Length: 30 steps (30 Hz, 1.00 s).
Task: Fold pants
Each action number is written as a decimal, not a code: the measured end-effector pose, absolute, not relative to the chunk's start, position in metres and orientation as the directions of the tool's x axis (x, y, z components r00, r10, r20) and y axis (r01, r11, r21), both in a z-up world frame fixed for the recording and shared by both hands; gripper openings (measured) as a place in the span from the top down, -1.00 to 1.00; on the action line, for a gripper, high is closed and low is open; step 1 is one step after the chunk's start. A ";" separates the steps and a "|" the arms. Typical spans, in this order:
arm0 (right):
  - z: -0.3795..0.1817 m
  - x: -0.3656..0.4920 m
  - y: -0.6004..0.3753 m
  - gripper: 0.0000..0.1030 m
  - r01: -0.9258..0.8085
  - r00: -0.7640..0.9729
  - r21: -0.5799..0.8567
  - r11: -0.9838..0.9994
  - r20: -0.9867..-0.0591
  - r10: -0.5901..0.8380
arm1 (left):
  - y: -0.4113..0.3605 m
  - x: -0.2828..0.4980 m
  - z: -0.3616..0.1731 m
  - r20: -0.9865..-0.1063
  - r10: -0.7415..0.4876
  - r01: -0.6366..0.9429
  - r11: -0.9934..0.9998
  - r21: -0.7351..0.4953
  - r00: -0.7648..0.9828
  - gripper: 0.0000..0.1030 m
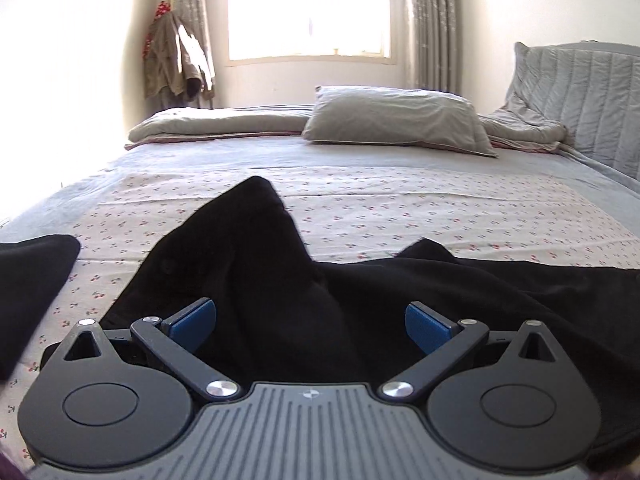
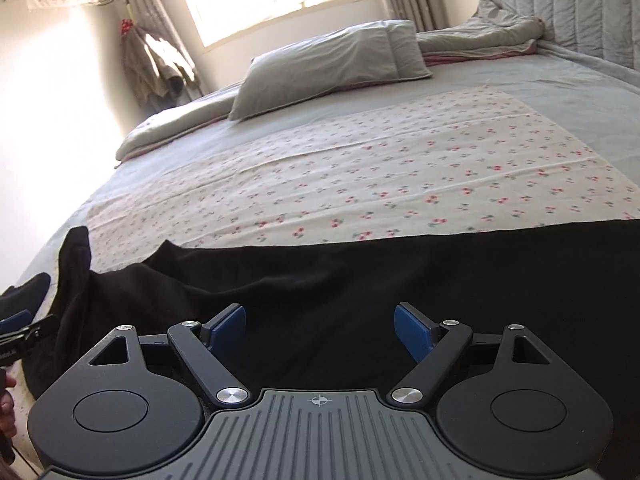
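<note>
While both grippers hang over the near edge of the bed, the black pants lie crumpled across the cherry-print sheet, from 9 to 3 o'clock in both views. The left gripper has its jaws wide, nothing pinched; a peak of cloth rises at 12 o'clock from it. The right gripper likewise stands wide and empty above flat cloth. A pillow lies at 12 o'clock, below the window. The dark piece at 9 o'clock is possibly a pant leg.
</note>
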State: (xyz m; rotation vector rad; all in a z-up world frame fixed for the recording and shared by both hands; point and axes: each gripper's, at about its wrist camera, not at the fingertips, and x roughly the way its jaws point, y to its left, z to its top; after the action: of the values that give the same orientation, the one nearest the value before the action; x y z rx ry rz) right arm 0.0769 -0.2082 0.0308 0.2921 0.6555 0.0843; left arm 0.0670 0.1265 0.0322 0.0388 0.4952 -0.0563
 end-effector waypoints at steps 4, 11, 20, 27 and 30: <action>0.035 0.113 -0.140 -0.62 -0.153 0.759 0.298 0.942 -0.575 0.305 | 0.173 0.075 0.019 -0.501 0.032 -0.057 0.998 -0.033 0.865 -0.99; 0.025 0.164 -0.026 -0.62 -0.407 0.672 0.345 0.846 -0.515 0.533 | 0.231 0.084 0.019 -0.540 0.083 -0.198 0.967 -0.158 0.837 -0.97; -0.003 0.218 0.057 -0.60 -0.471 0.560 0.466 0.749 -0.499 0.662 | 0.281 0.065 0.019 -0.512 -0.009 -0.218 0.898 -0.382 0.859 -0.73; 0.004 0.192 0.101 -0.54 -0.622 0.465 0.467 0.629 -0.426 0.776 | 0.312 0.061 0.014 -0.439 -0.123 -0.187 0.780 -0.597 0.890 -0.74; 0.008 0.175 0.119 -0.54 -0.693 0.409 0.438 0.573 -0.417 0.812 | 0.319 0.060 0.010 -0.407 -0.162 -0.173 0.722 -0.670 0.899 -0.74</action>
State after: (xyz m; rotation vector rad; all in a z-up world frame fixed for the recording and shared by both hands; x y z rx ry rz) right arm 0.1752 0.1190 0.0080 0.2084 0.6427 0.9563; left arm 0.0599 0.3194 0.0103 -0.7719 0.4648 0.0064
